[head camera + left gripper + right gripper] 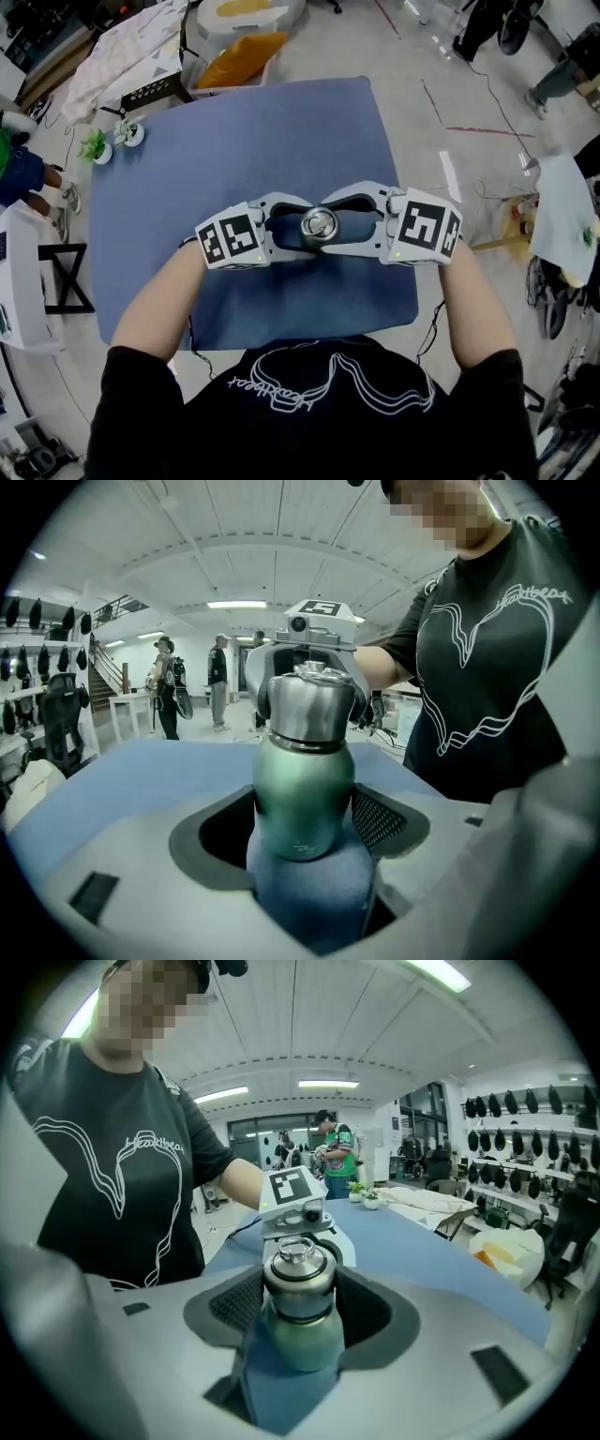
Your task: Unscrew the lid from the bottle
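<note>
Two tongs meet on one bottle, close in front of our chest, standing upright on the blue counter. We read the left tongs as clenched low on the green body. The mesh pad on one flank is touching; the other side is dark, so we judge contact there rather than see it. The right tongs are clenched on the steel lid, a pad on each side, jaws standing fairly wide because the lid is wide.

Key relation: the bottle's long axis is vertical and points up at the head camera. The left tongs come in level from the left and the right tongs level from the right, both square to that axis. The lid grip sits just above the body grip. We judge the lid not yet off, since it sits flush on the neck with no gap showing. The twist has to go round the vertical axis, right hand turning while left hand holds.

In the way: only the tongs themselves. Their jaws nearly overlap around the neck in the head view, so a wrist turn could knock one against the other.

Farther out, two potted plants sit at the counter's far left corner, well apart from the bottle. Beyond the counter we see a bin with something yellow in it and a patterned cloth. People stand far back in the room.
</note>
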Tool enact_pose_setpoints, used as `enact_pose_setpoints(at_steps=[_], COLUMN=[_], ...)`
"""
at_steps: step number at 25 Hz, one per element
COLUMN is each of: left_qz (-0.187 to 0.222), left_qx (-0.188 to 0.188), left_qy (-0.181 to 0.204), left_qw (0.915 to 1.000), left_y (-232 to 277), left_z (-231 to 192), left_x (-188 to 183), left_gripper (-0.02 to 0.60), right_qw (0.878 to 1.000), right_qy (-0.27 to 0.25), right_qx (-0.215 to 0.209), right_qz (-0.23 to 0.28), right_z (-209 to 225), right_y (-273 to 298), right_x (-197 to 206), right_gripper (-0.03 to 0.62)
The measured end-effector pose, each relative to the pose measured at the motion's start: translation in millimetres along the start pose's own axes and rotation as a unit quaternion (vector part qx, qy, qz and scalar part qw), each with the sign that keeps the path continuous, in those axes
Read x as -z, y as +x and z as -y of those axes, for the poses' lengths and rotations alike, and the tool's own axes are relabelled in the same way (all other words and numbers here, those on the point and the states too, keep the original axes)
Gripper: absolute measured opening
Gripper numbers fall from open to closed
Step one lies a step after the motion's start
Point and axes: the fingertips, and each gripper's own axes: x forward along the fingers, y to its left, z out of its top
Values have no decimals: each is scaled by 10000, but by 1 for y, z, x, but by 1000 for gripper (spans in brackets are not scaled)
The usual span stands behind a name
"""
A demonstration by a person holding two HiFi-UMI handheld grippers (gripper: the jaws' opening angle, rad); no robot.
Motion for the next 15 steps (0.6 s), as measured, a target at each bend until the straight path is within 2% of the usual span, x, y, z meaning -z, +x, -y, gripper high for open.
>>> enact_pose_setpoints(at_steps=[4,8,13,14,15], left_qz=[-110,-130,-29,-19,-9], left_qx=[213,269,86,24,-49], left_qy=[54,53,-38,-66,-102], left_qw=[9997,9995,10000,10000,9999], left_y=[1,0,0,0,-1], left_z=[1,2,1,1,1], left_x=[0,1,1,0,0], left_gripper=[319,319,319,319,319], right_qw=[9990,9980,9995,9997,9995], right_qy=[-209,-319,-232,-159,-46], right_qx=[-386,-533,-231,-118,-1], right_qz=[-124,-151,-31,108,326], right_z=[-2,-4,-2,-2,-2], right_y=[-1,1,-1,-2,-3], right_x=[1,1,0,-3,-7], right_gripper=[247,247,250,267,314])
